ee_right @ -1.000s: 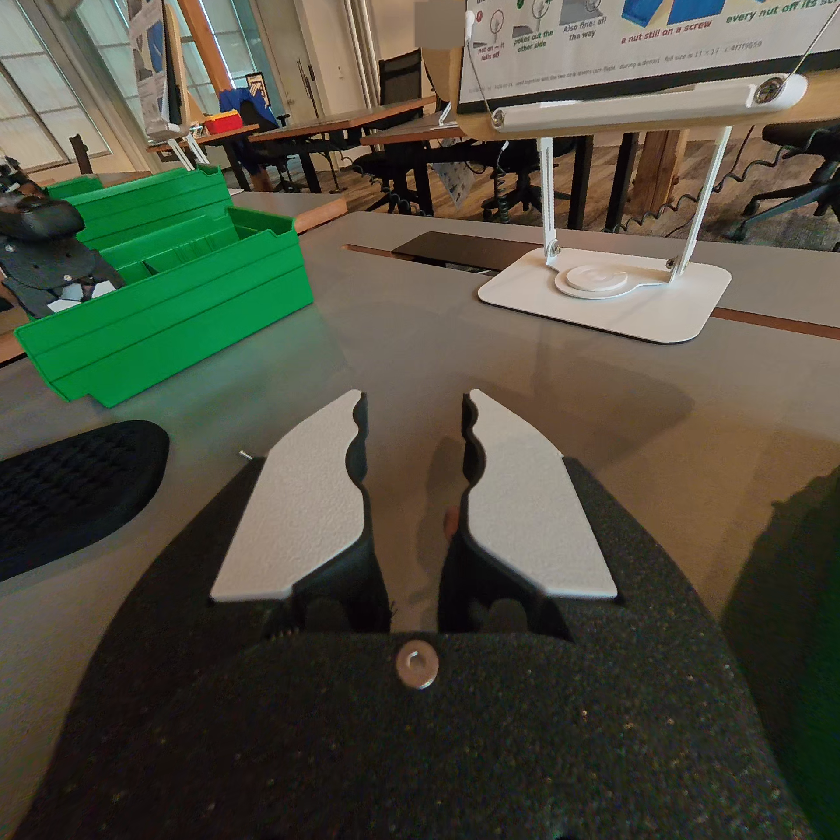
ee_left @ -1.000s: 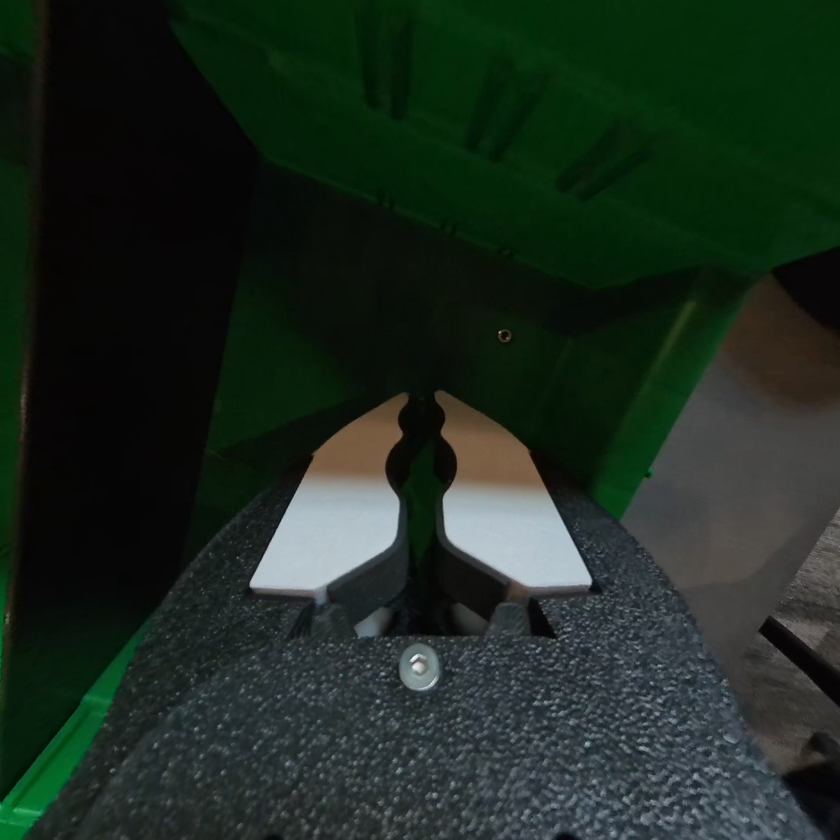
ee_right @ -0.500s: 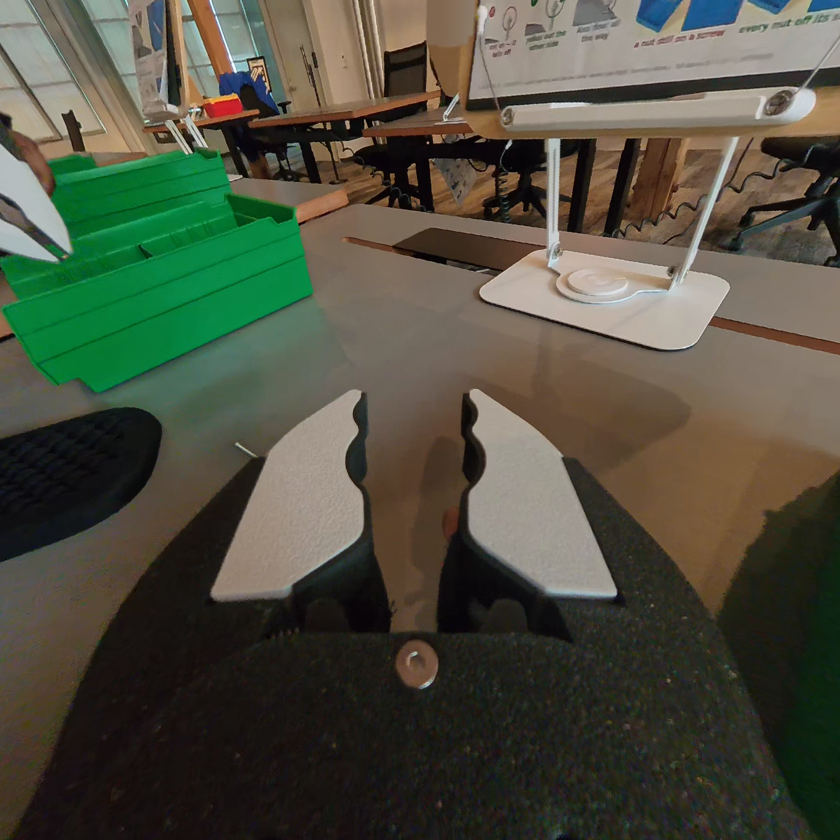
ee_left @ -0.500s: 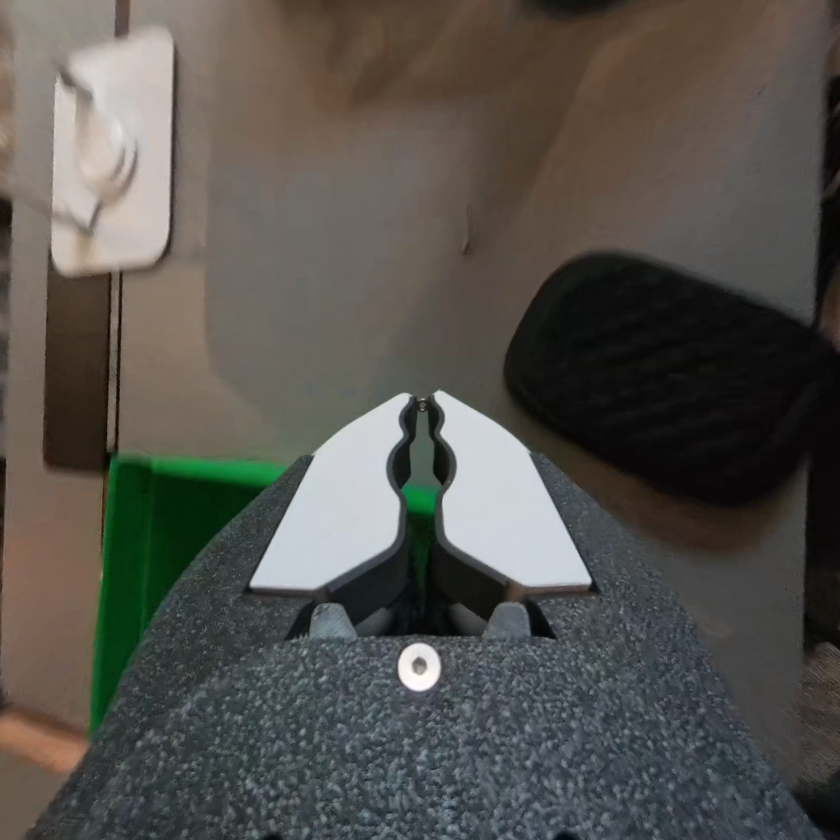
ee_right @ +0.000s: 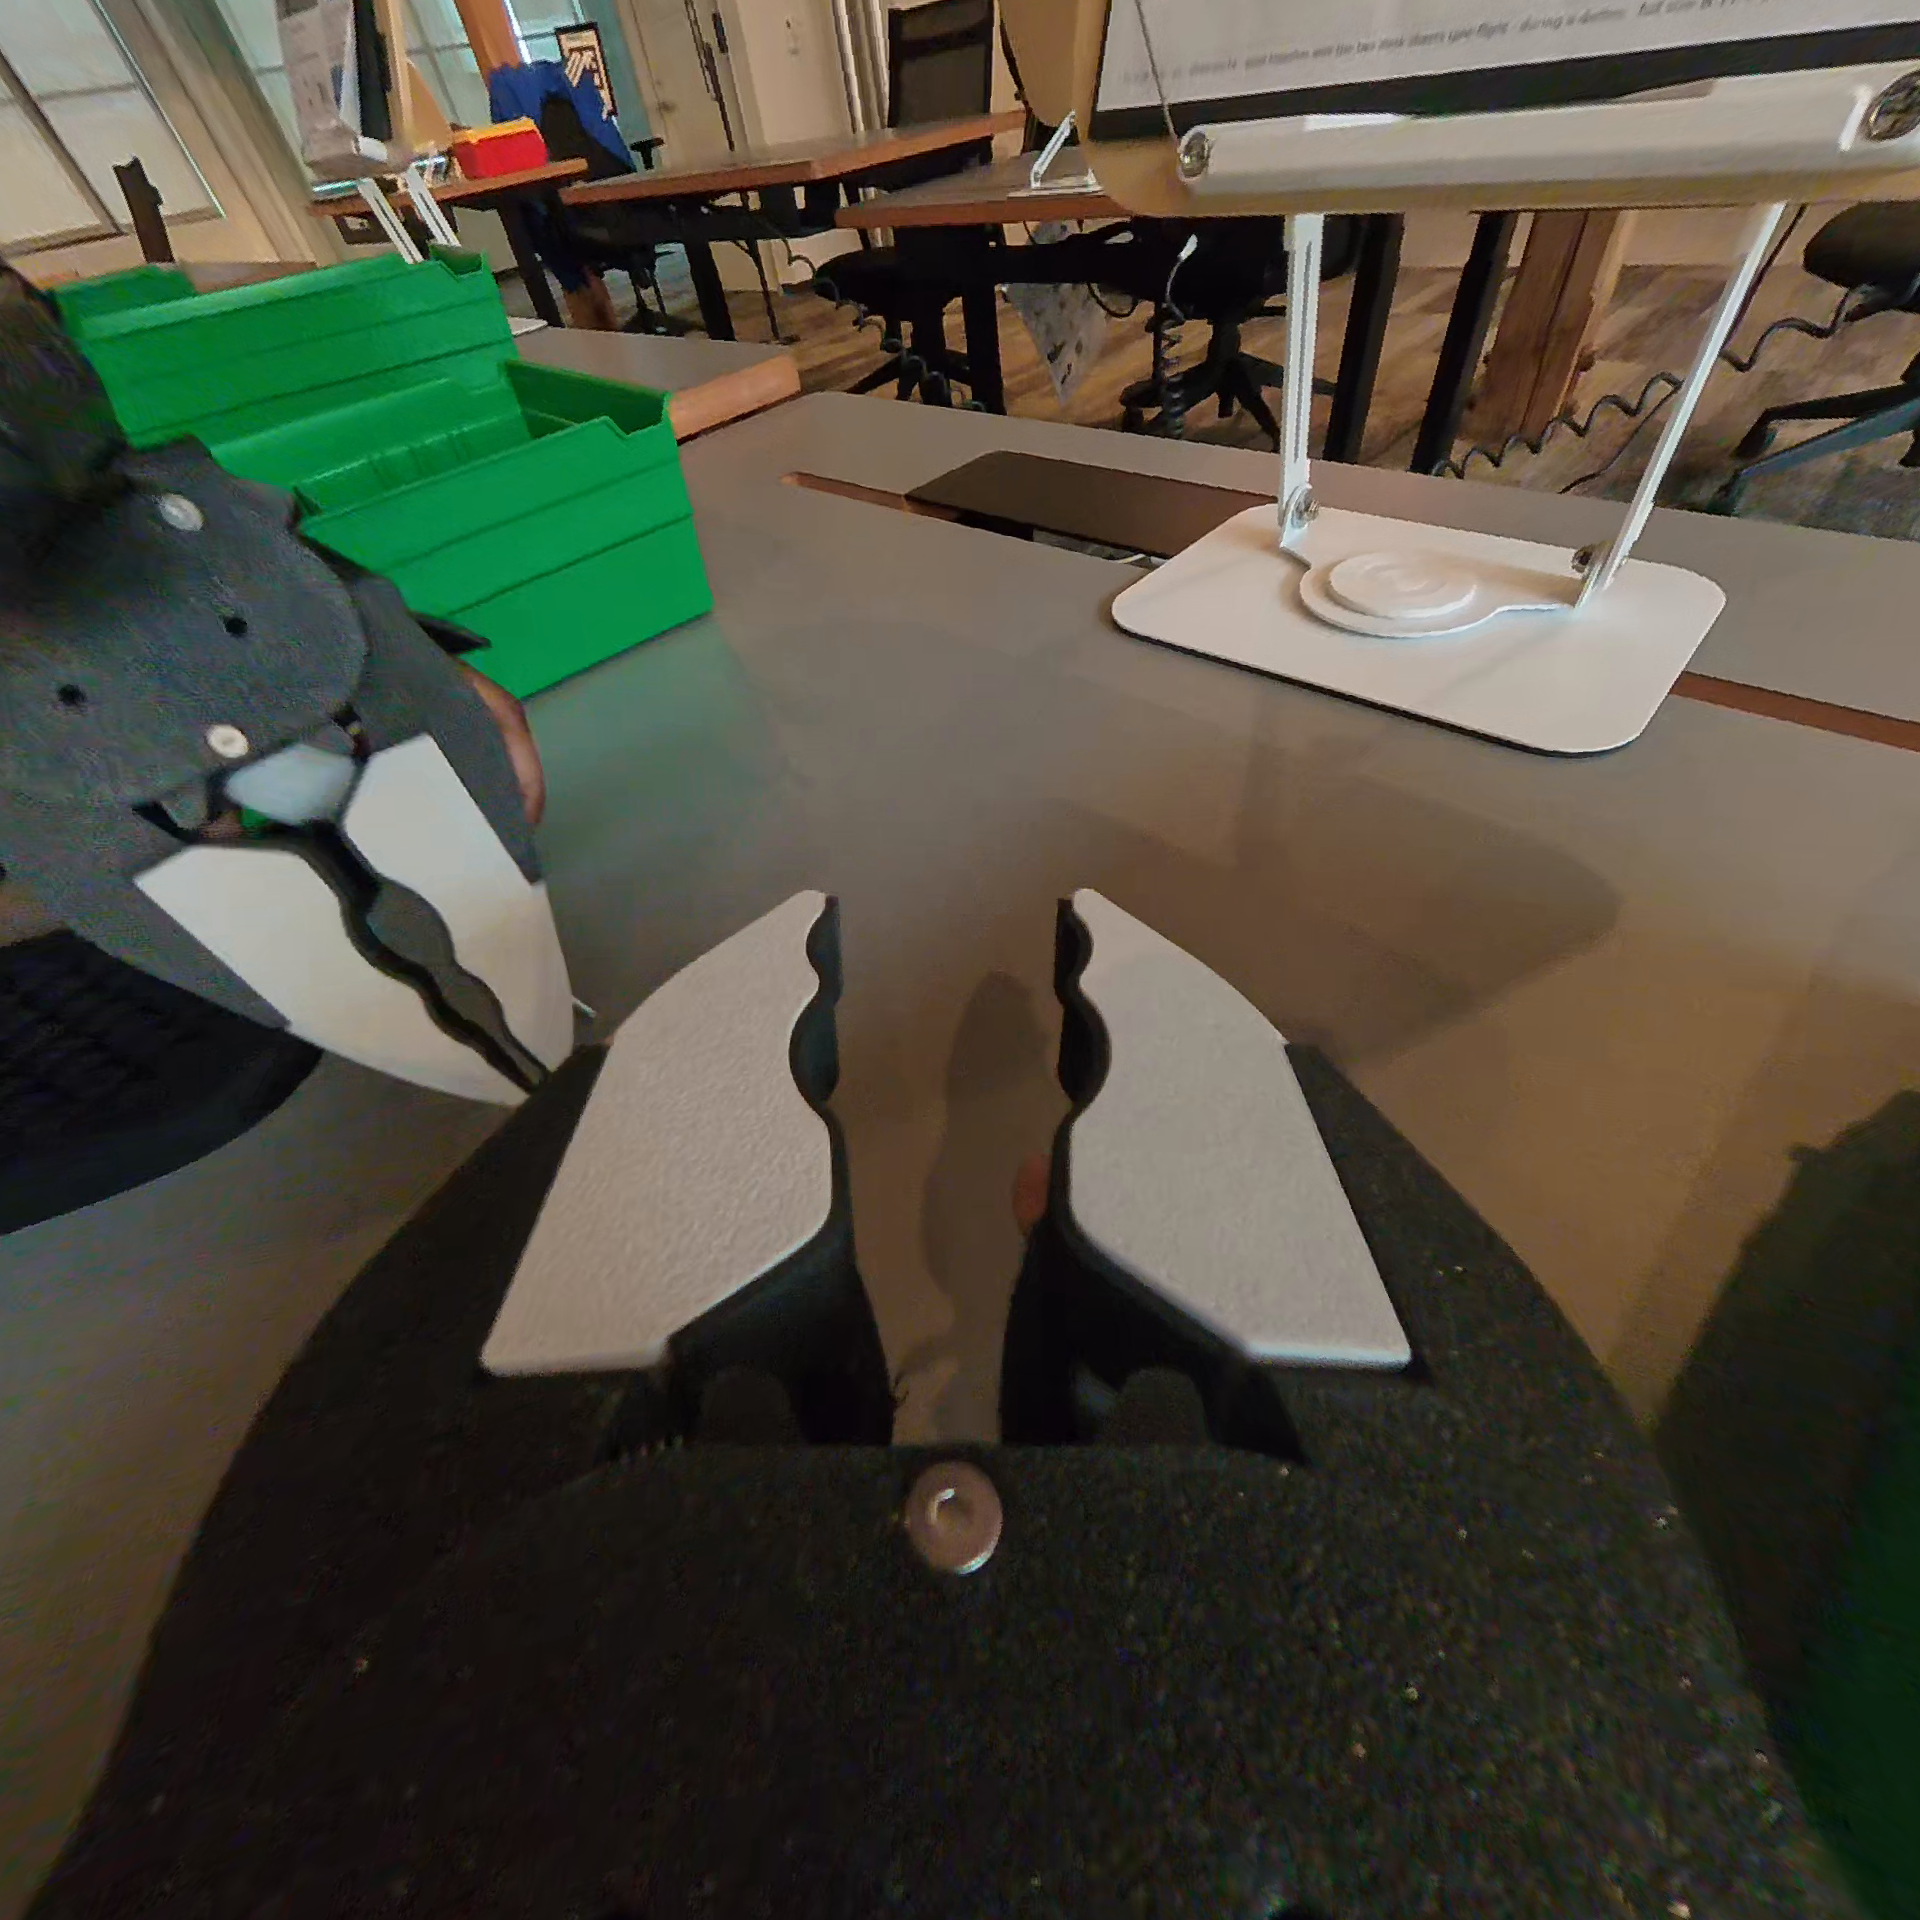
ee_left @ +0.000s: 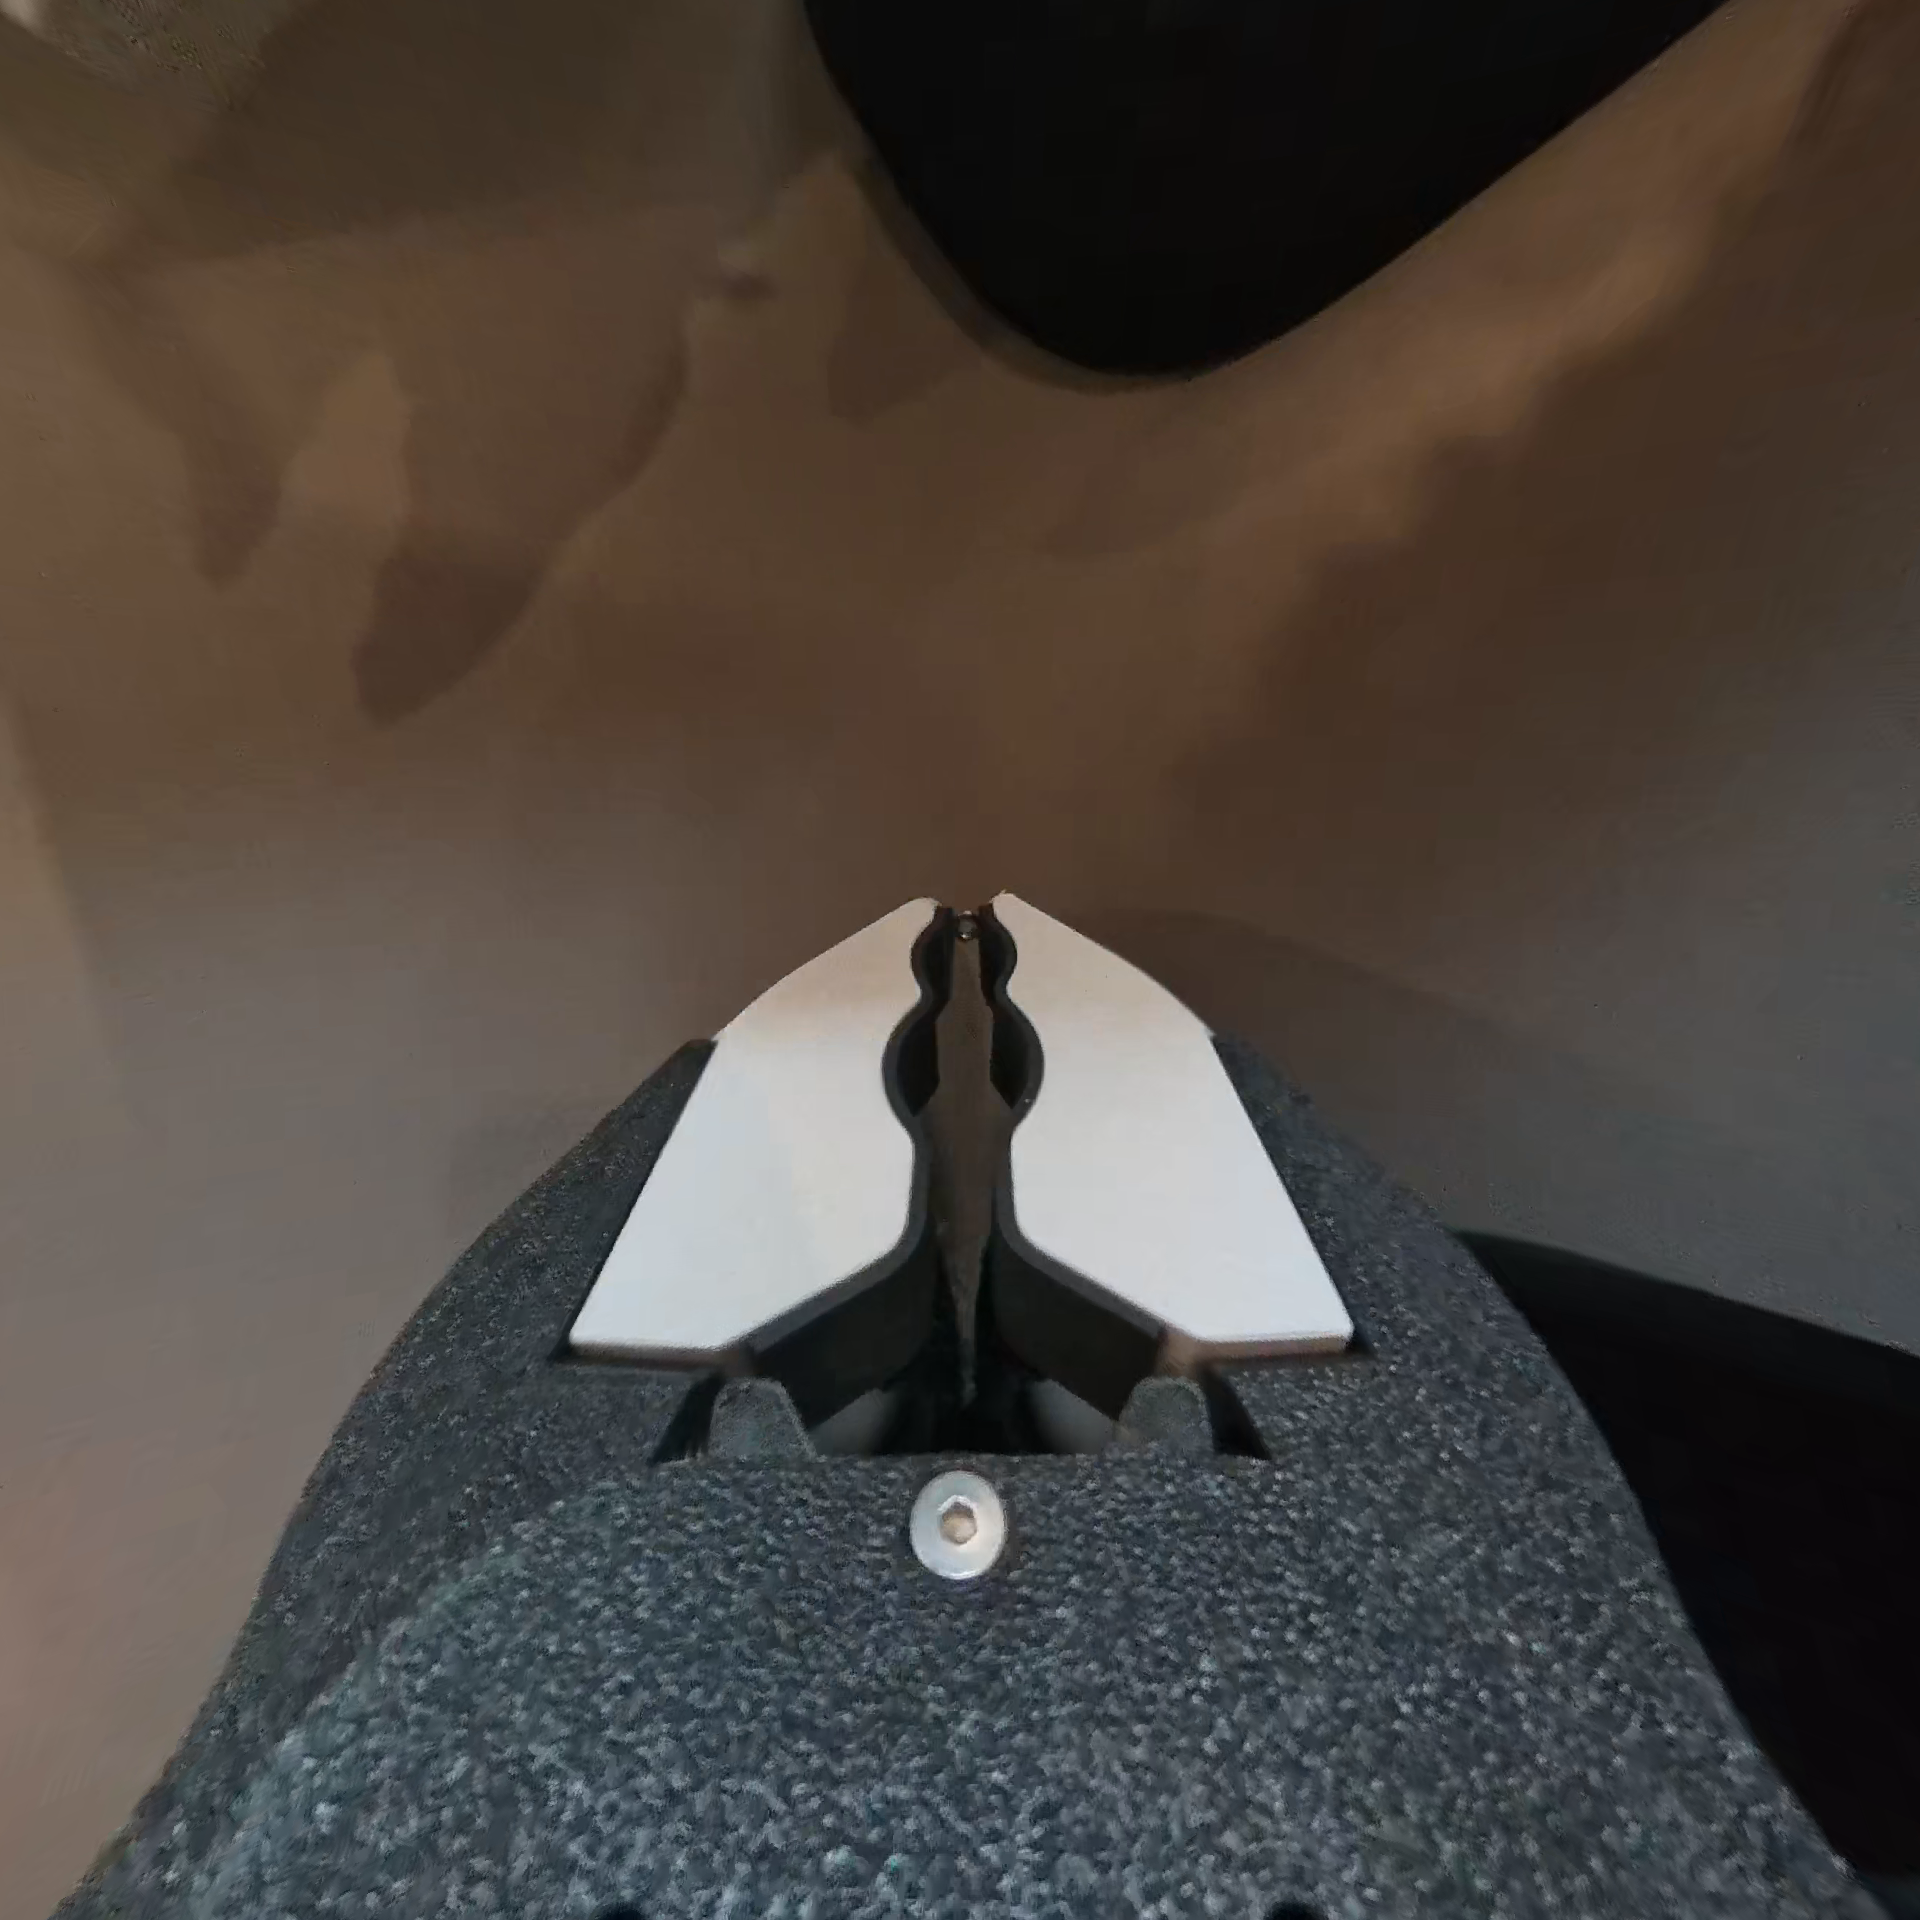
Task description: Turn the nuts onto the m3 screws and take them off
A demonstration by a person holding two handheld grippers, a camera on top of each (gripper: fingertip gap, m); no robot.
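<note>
Over grey table (ee_right: 1039,727), left fingers (ee_left: 831,1091) pinching seemingly a nut (ee_left: 967,928), right fingers (ee_right: 686,1143) apart, green bins (ee_right: 499,520) behind.

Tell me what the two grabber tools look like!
Each tool has a rough, speckled black body with a round silver screw in the middle. The right tool and left tool each have two flat white fingers with pointed tips and wavy black rubbery inner edges. No cables or sleeves show.
</note>
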